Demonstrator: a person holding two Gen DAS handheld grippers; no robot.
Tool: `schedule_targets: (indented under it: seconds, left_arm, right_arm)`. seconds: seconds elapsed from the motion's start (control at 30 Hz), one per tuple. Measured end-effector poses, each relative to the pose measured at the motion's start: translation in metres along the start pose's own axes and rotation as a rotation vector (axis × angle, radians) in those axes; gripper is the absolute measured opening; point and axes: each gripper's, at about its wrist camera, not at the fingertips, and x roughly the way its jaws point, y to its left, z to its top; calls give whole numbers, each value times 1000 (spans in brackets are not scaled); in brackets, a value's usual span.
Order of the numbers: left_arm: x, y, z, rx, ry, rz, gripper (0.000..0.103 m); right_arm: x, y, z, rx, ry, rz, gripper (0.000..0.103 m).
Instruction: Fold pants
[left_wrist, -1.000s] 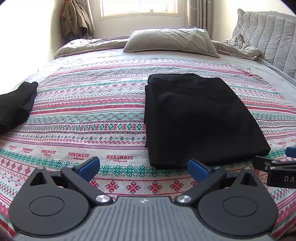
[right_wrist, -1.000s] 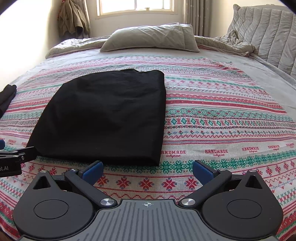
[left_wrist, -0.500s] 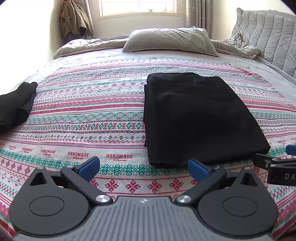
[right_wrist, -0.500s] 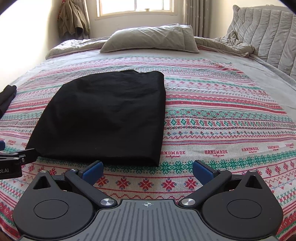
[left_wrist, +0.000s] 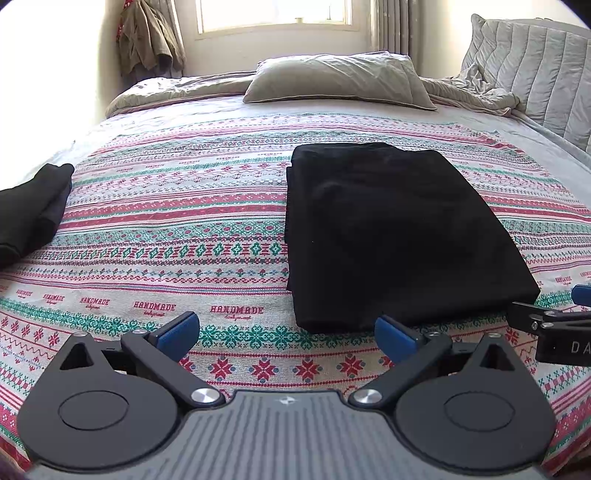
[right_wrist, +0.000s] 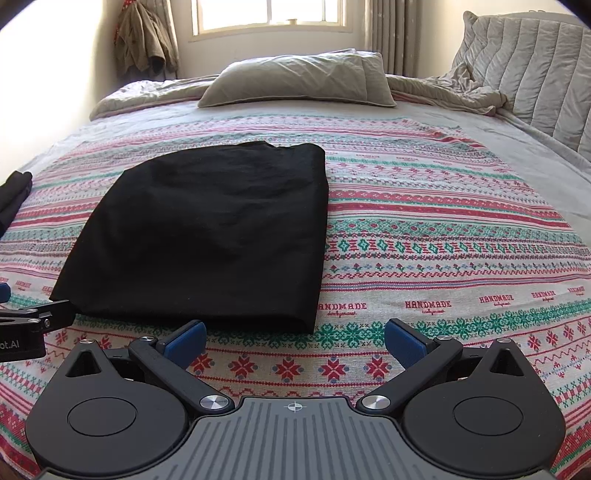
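Black pants lie folded into a flat rectangle on the patterned bedspread; they also show in the right wrist view. My left gripper is open and empty, just in front of the pants' near left corner. My right gripper is open and empty, just in front of the near right corner. Neither touches the cloth. Each gripper's edge shows in the other's view.
A second folded black garment lies at the bed's left edge. A grey pillow and rumpled grey duvet are at the far end. A padded headboard stands at right. A jacket hangs by the window.
Both grippers have drawn back slightly from the pants and stayed open. The pants have not moved.
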Motion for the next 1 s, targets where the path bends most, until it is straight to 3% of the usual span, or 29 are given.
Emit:
schedule_targets:
  seconds: [1.0]
  left_arm:
    - [3, -2, -1, 23, 23, -22, 103]
  right_arm:
    - [0, 1, 0, -2, 1, 1, 103]
